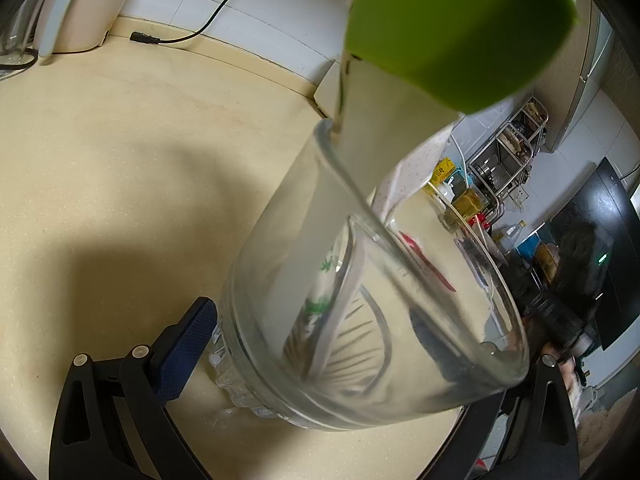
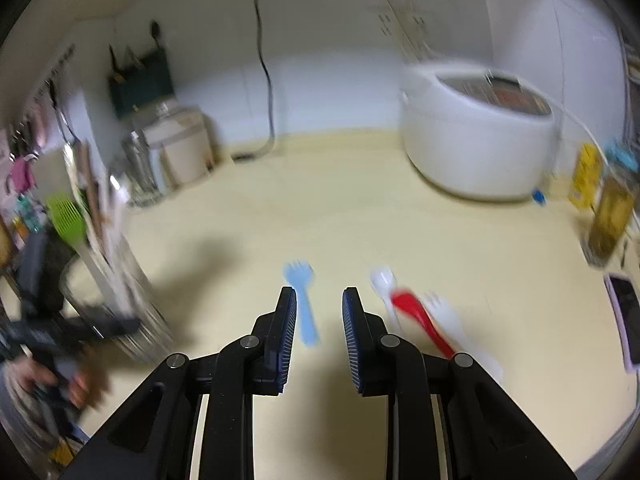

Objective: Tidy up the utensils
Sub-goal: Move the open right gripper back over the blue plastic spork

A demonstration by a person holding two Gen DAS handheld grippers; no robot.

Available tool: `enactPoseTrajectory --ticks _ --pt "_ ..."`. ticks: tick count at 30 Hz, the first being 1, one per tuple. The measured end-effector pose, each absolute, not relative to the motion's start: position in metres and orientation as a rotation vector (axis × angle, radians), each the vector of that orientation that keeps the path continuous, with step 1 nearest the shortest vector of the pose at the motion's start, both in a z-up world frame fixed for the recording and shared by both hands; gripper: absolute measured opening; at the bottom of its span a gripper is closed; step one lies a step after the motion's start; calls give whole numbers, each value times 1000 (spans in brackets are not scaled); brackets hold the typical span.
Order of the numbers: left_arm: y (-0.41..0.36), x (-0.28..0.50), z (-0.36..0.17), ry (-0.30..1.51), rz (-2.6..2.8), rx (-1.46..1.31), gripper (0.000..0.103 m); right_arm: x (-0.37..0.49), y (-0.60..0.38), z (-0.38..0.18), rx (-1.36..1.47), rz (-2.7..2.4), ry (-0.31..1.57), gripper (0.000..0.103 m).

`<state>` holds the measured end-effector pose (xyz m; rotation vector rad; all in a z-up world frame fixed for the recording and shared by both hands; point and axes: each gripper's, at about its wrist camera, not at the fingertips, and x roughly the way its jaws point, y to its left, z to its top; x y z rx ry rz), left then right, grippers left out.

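My left gripper [image 1: 332, 340] is shut on a tall clear glass jar [image 1: 360, 300] that stands on the beige counter; its left pad [image 1: 188, 344] presses the jar's wall. A green spatula [image 1: 460, 24] stands in the jar with its head above the rim. In the right wrist view the jar [image 2: 116, 280] and spatula [image 2: 66, 216] are at the left. My right gripper [image 2: 319, 304] is open and empty, low over the counter. A light blue fork [image 2: 302, 300] lies just ahead between the fingers. A white spoon [image 2: 386, 288], a red spoon [image 2: 420, 320] and a white fork [image 2: 452, 320] lie to the right.
A white rice cooker [image 2: 476, 132] stands at the back right, a kettle-like appliance [image 2: 176, 148] and a glass jar [image 2: 140, 168] at the back left. A black power cord [image 2: 266, 80] hangs down the wall. Bottles [image 2: 608, 220] and a phone [image 2: 626, 316] sit at the right edge.
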<state>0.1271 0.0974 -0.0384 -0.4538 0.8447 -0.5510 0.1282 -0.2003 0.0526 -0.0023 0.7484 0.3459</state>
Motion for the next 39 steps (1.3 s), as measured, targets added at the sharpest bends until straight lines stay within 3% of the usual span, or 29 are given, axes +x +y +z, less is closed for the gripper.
enactPoseTrajectory --ticks 9,23,25,27,32,39 --pt "97 127 -38 845 -551 -454 100 122 -217 8 49 351 824 24" --pt "98 127 -38 845 -551 -454 100 129 -223 7 158 370 842 24" --pt "98 127 -38 845 -551 -454 100 136 -220 13 186 394 835 32" --pt "98 127 -38 845 -551 -454 100 146 -213 21 192 429 835 46" --pt "98 127 -38 845 -551 -454 100 177 -172 34 59 485 817 51" --pt "98 127 -38 845 -551 -454 100 216 -125 8 -140 512 890 52"
